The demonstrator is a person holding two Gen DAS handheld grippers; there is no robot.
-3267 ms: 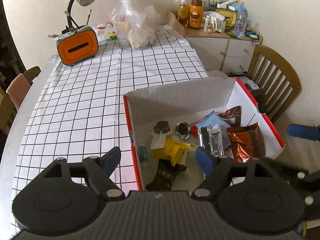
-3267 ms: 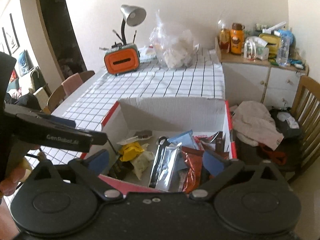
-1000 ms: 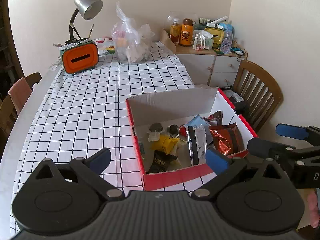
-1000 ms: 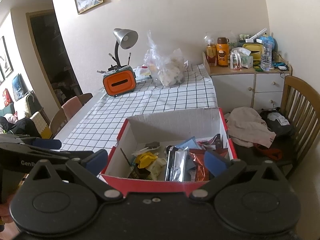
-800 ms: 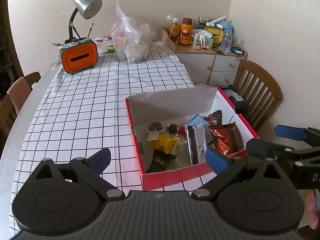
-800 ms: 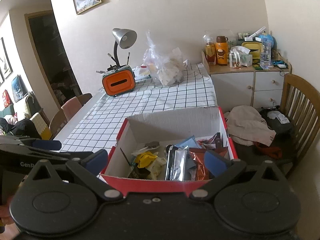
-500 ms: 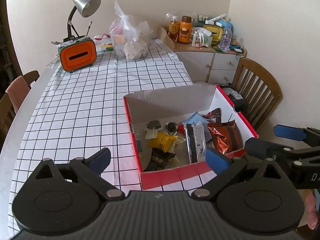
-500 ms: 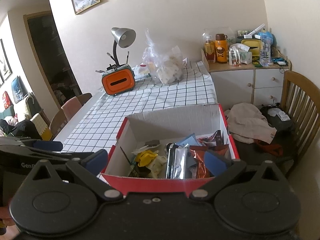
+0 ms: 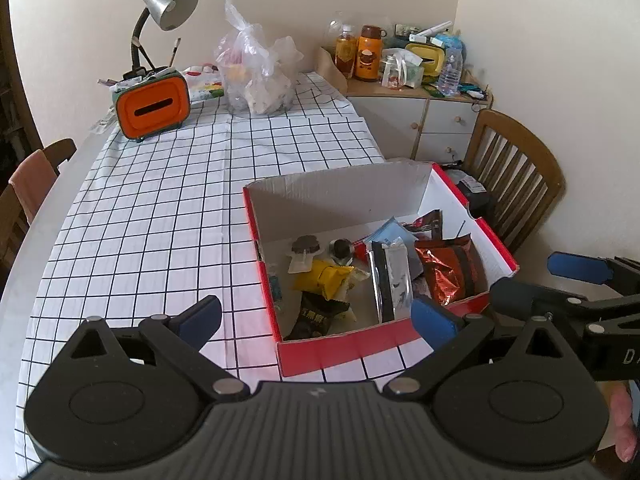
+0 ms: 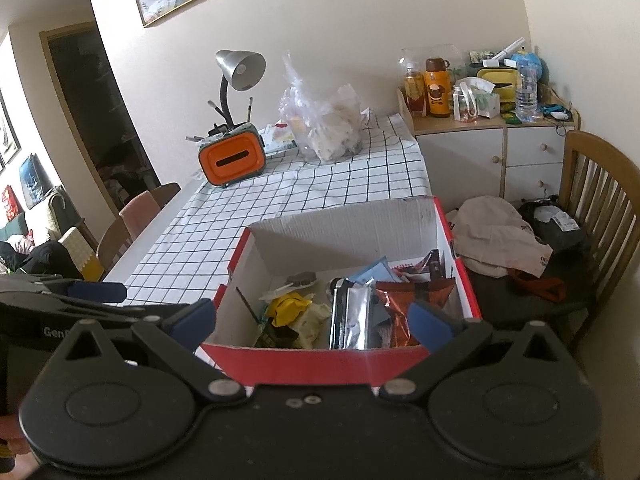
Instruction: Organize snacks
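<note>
A red cardboard box [image 9: 344, 348] with white inner walls sits at the table's right front corner and also shows in the right wrist view [image 10: 320, 354]. Inside lie several snack packets: a yellow one [image 9: 324, 278], a silver one [image 9: 390, 276], a copper-red one [image 9: 450, 270], a black one [image 9: 318, 314]. My left gripper [image 9: 316, 316] is open and empty, held back above the box's near wall. My right gripper [image 10: 312, 320] is open and empty, also above the near wall; it shows at the right of the left wrist view [image 9: 576, 280].
A checked tablecloth [image 9: 160, 208] covers the table. At its far end stand an orange tissue box [image 9: 152, 108], a desk lamp [image 9: 168, 4] and a clear plastic bag [image 9: 256, 80]. A wooden chair [image 9: 516, 180] and a cluttered cabinet [image 9: 416, 116] stand to the right.
Both grippers have pulled back and up from the box since 3.3 s ago, staying open. In the last second the views have shifted only slightly.
</note>
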